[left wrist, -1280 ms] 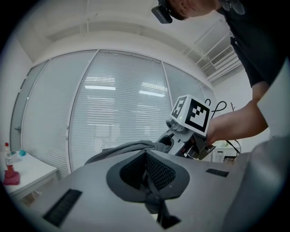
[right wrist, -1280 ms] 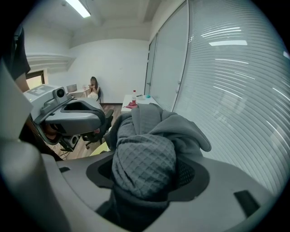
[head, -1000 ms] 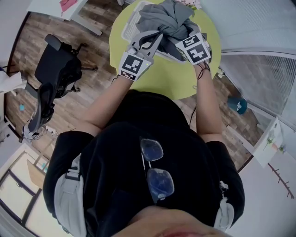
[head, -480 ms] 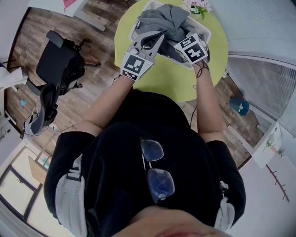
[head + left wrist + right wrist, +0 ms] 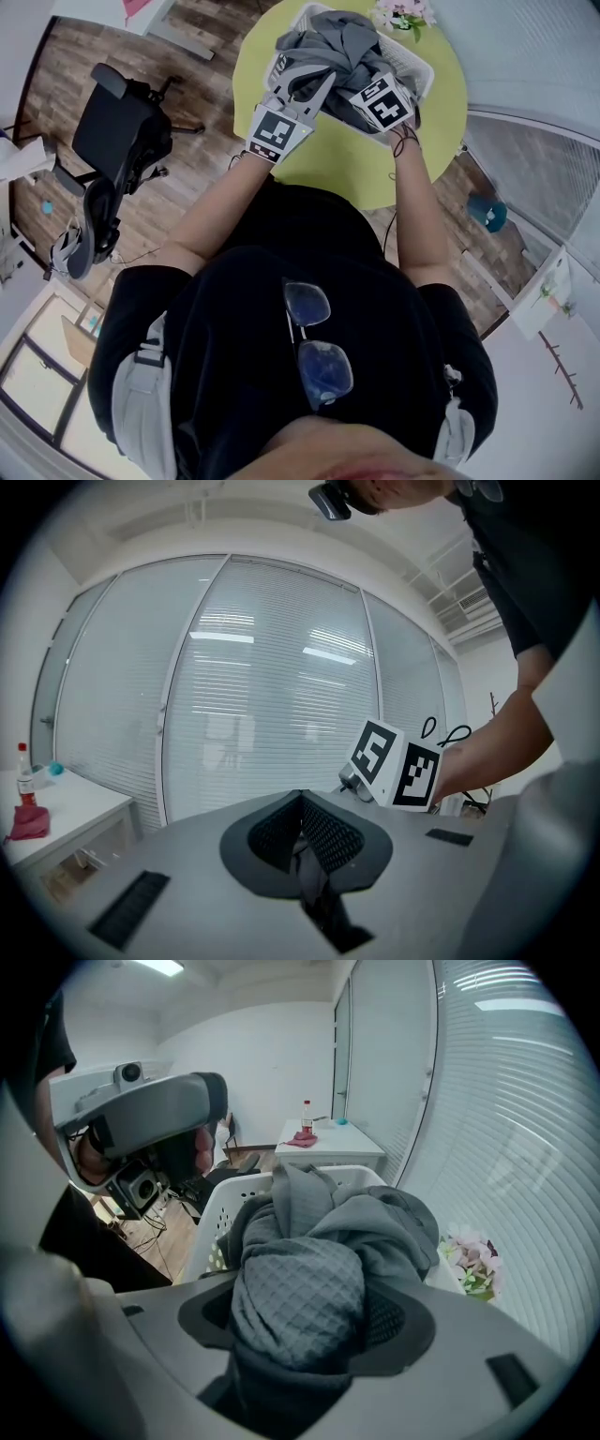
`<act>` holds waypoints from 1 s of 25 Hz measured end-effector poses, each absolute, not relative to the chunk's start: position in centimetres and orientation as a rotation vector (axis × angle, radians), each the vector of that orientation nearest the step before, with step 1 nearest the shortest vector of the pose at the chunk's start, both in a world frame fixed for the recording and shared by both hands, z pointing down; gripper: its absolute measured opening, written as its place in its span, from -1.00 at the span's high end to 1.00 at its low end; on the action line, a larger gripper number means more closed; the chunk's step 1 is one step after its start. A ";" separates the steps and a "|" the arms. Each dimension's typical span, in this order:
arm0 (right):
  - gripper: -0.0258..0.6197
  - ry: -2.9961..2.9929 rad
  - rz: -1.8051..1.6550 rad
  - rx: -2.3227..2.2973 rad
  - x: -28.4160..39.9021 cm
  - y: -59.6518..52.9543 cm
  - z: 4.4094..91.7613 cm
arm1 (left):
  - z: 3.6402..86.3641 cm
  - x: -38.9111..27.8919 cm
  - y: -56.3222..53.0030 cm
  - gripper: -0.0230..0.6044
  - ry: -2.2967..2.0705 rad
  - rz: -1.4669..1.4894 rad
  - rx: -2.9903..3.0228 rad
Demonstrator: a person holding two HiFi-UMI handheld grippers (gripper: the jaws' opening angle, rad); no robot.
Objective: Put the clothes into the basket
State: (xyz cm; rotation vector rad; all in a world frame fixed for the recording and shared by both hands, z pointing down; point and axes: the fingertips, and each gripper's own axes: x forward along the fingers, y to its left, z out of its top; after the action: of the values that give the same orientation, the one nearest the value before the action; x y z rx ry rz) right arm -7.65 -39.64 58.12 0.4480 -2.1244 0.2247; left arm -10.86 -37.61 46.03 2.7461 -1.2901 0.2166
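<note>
Head view steeply down, right gripper view close, shared basket [image 5: 419,73]

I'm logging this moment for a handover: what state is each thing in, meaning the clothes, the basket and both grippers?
grey clothes: bunched, held over the basket.
basket: upright on the green table, top open.
left gripper: shut, with what looks like a thin fold of the grey clothes between its fingers.
right gripper: shut on a thick wad of the grey clothes.
</note>
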 end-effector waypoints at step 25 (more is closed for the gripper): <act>-0.11 -2.025 0.362 0.462 -6.0 -40.6 63.2 | 47.4 -11.4 -38.6 0.90 -1.319 0.247 2.699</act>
State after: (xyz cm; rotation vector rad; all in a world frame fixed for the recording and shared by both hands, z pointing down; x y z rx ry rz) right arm -6.04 -40.64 63.15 0.4616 -2.0247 0.3616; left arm -11.37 -38.60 47.42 2.6988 -1.3190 0.2466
